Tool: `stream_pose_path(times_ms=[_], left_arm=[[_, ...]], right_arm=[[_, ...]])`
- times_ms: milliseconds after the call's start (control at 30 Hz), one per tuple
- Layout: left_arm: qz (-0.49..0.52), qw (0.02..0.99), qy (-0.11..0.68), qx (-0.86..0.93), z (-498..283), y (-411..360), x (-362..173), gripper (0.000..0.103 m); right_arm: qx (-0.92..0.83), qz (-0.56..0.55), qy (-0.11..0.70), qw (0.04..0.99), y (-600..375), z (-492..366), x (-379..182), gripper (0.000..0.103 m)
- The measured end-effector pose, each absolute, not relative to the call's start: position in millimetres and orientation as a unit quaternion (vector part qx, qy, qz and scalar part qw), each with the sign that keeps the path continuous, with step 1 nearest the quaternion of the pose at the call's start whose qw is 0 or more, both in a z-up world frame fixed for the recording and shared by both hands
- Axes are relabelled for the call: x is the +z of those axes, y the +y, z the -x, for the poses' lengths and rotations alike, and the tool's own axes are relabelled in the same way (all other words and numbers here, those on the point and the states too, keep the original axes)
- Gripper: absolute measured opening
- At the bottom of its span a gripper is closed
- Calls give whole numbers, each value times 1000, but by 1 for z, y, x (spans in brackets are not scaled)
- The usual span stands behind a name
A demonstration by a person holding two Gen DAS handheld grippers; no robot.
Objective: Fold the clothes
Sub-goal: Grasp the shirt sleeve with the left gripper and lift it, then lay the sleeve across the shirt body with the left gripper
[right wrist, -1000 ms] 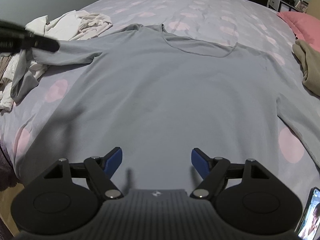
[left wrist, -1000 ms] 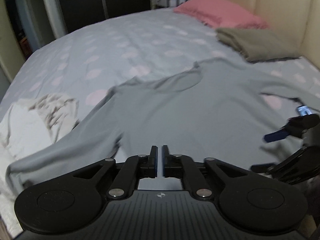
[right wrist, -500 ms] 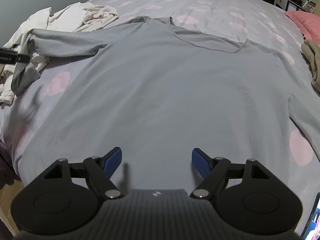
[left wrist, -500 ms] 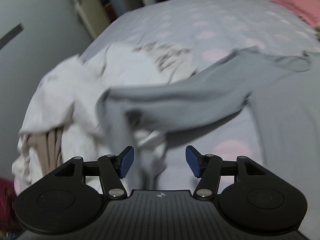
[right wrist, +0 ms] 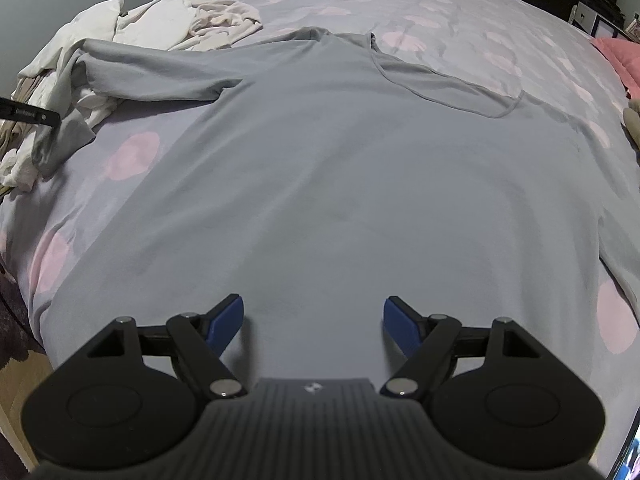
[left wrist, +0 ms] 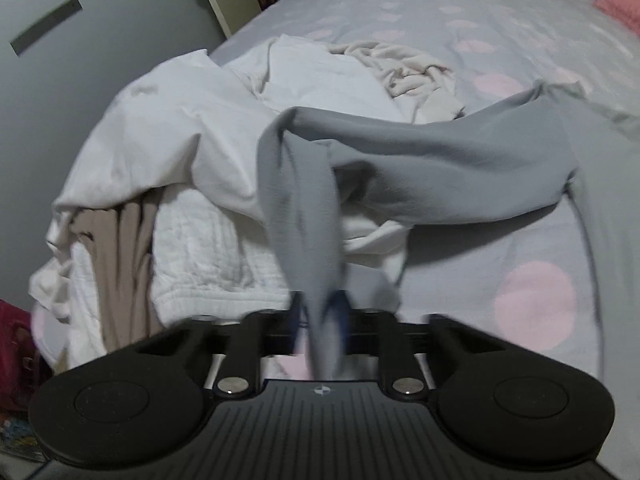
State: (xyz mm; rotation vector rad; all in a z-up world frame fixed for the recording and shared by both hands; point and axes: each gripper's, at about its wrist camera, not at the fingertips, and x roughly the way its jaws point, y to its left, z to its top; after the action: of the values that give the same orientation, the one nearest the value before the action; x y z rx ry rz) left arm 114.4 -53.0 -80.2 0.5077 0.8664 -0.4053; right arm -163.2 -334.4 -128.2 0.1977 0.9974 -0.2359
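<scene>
A grey long-sleeved shirt [right wrist: 340,168] lies spread flat on the bed, neck at the far side. Its left sleeve [left wrist: 420,168] runs over a pile of white clothes and bends down toward me. My left gripper [left wrist: 320,312] is shut on the cuff end of that sleeve [left wrist: 316,264]; the image there is blurred. In the right wrist view the left gripper [right wrist: 30,114] shows as a black bar at the left edge by the sleeve end [right wrist: 60,140]. My right gripper [right wrist: 313,320] is open and empty above the shirt's near hem.
A heap of white and beige clothes [left wrist: 168,184] lies at the bed's left corner, also in the right wrist view [right wrist: 160,24]. The bedsheet [left wrist: 532,304] is grey with pink spots. A pink pillow [right wrist: 618,56] lies far right. The bed edge and floor [right wrist: 16,344] are at left.
My left gripper swung left from the shirt's hem to the left sleeve, opened, then closed on the cuff. My right gripper stayed open over the hem.
</scene>
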Motion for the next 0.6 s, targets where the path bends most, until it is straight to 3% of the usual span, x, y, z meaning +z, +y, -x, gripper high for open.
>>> stream_pose_path(times_ms=[400, 600], left_arm=[[-199, 848, 307, -383, -44, -121, 16, 1], [-230, 791, 301, -480, 0, -181, 16, 1]], right_arm=[[-120, -93, 472, 869, -337, 173, -125, 80], [-134, -99, 459, 873, -341, 181, -118, 80]])
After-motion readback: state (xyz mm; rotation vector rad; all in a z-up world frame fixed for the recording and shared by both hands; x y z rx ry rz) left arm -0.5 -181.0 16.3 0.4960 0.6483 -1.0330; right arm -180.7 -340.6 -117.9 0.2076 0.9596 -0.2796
